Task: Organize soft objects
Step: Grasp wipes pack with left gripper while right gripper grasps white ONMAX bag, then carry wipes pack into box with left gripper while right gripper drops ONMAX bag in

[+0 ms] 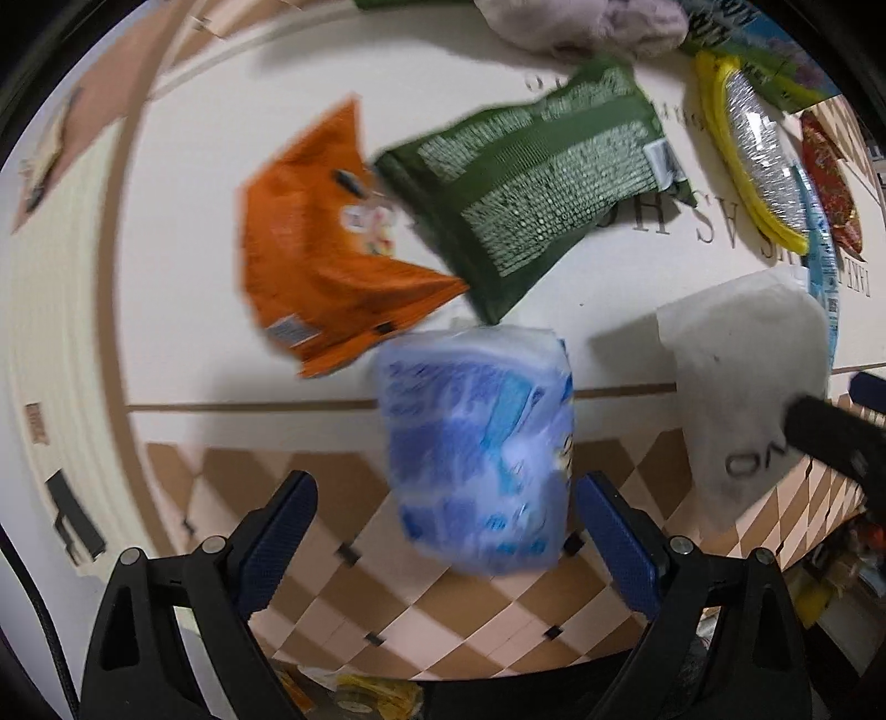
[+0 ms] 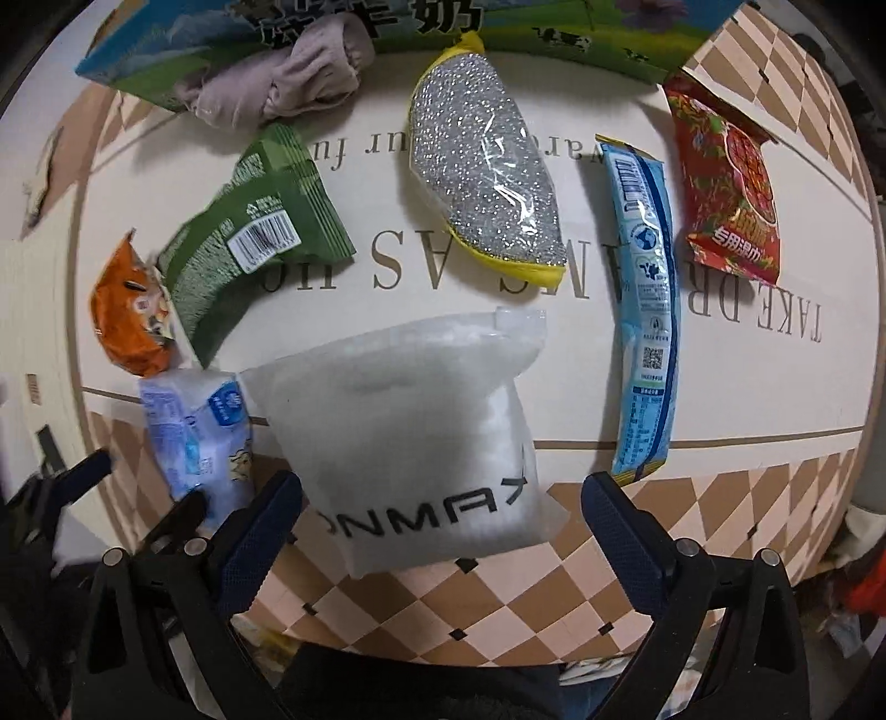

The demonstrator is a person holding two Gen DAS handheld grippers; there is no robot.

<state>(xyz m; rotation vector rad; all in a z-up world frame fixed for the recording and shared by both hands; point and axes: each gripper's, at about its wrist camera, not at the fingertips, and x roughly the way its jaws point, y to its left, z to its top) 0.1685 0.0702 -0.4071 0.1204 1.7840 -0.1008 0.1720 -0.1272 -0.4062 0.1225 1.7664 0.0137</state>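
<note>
on the cream table [image 2: 720,387] lie seven sealed soft packets [image 2: 421,437], one bundled beige cloth [image 2: 293,72] and one printed carton [image 2: 554,27].

Left wrist view: looks forward and down along my left gripper [image 1: 446,531], close over the bench [image 1: 609,288]; blue tissue pack [image 1: 476,443] at centre, very near. Frame blurred.

Right wrist view: same downward tilt along my right gripper [image 2: 443,531], white pouch [image 2: 421,437] close ahead, frame sharp.

Shared: tissue pack [image 2: 194,437], pouch [image 1: 742,387] at 3 o'clock in the left view, green packet [image 1: 531,183] [image 2: 249,238], orange packet [image 1: 326,238] [image 2: 127,310].
</note>
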